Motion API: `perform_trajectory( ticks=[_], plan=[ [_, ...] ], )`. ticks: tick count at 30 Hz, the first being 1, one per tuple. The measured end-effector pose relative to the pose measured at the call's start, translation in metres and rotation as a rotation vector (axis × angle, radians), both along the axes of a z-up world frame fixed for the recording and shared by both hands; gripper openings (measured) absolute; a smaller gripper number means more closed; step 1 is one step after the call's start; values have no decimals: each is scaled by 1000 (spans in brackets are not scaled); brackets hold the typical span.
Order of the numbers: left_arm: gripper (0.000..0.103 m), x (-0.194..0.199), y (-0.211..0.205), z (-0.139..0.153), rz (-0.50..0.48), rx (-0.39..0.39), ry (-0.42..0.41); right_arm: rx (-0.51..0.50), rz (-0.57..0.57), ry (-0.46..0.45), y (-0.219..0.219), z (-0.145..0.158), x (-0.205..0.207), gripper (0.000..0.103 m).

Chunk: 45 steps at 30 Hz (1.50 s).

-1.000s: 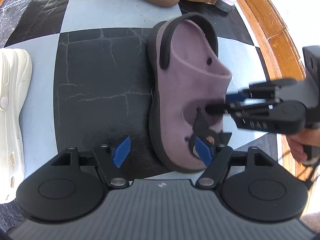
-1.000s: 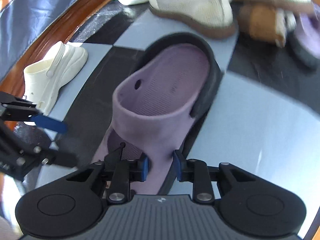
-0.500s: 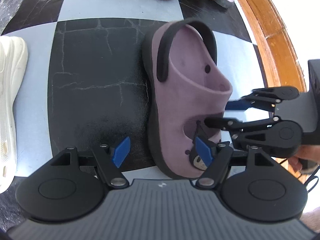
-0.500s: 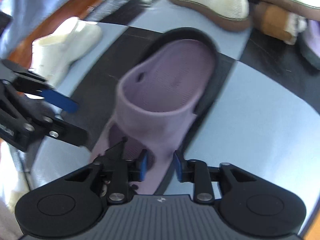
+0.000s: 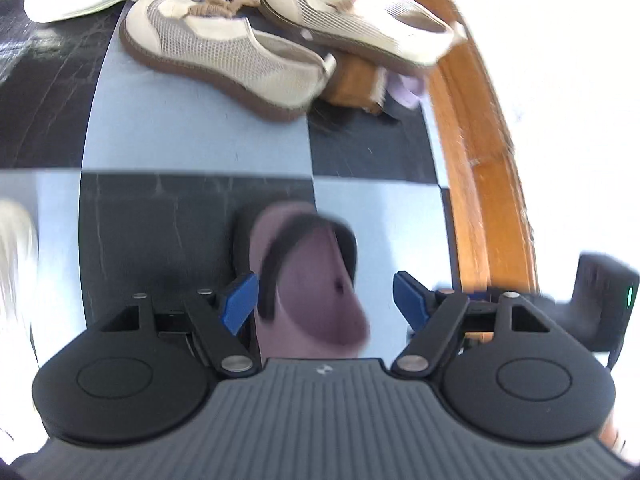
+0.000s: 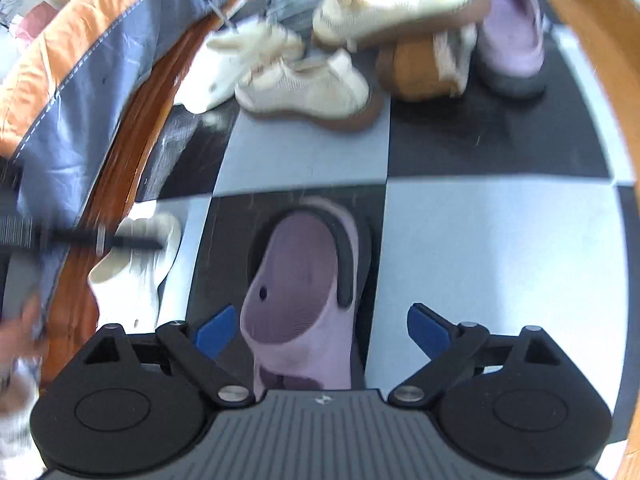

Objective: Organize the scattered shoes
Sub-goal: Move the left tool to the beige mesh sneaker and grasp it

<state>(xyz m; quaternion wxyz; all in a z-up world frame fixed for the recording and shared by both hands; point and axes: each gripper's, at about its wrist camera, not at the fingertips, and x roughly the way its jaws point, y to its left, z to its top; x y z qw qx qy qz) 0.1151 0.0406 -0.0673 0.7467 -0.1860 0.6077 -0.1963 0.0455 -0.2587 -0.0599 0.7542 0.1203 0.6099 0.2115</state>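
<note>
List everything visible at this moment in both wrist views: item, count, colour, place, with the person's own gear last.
purple clog: one, lilac with a black strap and sole, alone on a black floor tile below both grippers.
second purple clog: one, lilac, in the far pile by the wooden rim.
mesh shoes: two, cream with brown soles, in the far pile.
brown slipper: at least one, tan, under the mesh shoes.
white clogs: two, cream-white, one near the left rim, one in the far pile.
checkered floor: black and pale blue tiles.
wooden rim: brown, curved.
left gripper: jaws opening, touching nothing.
right gripper: jaws opening, clear of the clog.
</note>
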Motion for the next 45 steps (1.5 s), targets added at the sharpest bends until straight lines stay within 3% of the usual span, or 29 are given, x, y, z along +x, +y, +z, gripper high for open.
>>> perform_trajectory(
  ticks=[2,4,7,11,13,16,19,22,24,26,28,31,35,37,39,41,42,43,44,45],
  plan=[
    [74,27,-17,0,-5,106,-27,12,-16,19,-7,0,6,90],
    [74,55,-35,-5,-22,150,-46,50,-92,6,-15,6,10,90],
    [74,88,-47,-18,38,159,-32,143,-169,-22,-22,16,15,92],
    [74,123,-58,-36,133,229,-71,89,-139,-171,-10,32,34,92],
    [74,132,-54,-45,141,186,-86,48,-103,-263,-7,36,47,92],
    [74,134,-44,-56,196,195,-38,-44,-67,-276,-1,33,68,92],
    [72,134,-42,-57,213,192,-53,-9,-56,-262,-1,33,73,92],
    [72,131,-41,-53,247,162,-95,-22,29,-335,12,38,69,92],
    [74,133,-36,-55,292,111,-78,-34,78,-387,23,39,76,91],
    [73,141,-34,-65,337,110,-36,-31,88,-399,29,36,91,86],
    [64,145,-34,-72,377,136,-17,-32,59,-359,32,26,116,79],
    [47,150,-31,-83,403,151,-34,-38,-3,-317,34,17,129,79],
    [31,146,-20,-88,432,100,-33,-66,30,-335,46,11,122,82],
    [17,143,-18,-84,406,63,-25,-56,18,-303,46,6,115,85],
    [17,143,-19,-82,387,63,-26,-84,10,-311,46,7,109,86],
    [24,145,-20,-84,384,76,-26,-122,10,-344,46,9,99,90],
    [40,147,-20,-88,398,89,-19,-121,4,-352,44,11,93,90],
    [49,150,-19,-91,412,100,-11,-107,-9,-353,41,12,87,91],
    [49,152,-20,-95,422,108,-3,-90,-21,-347,38,13,83,91],
    [42,153,-21,-99,417,117,5,-73,-31,-340,34,14,79,92]
  ],
)
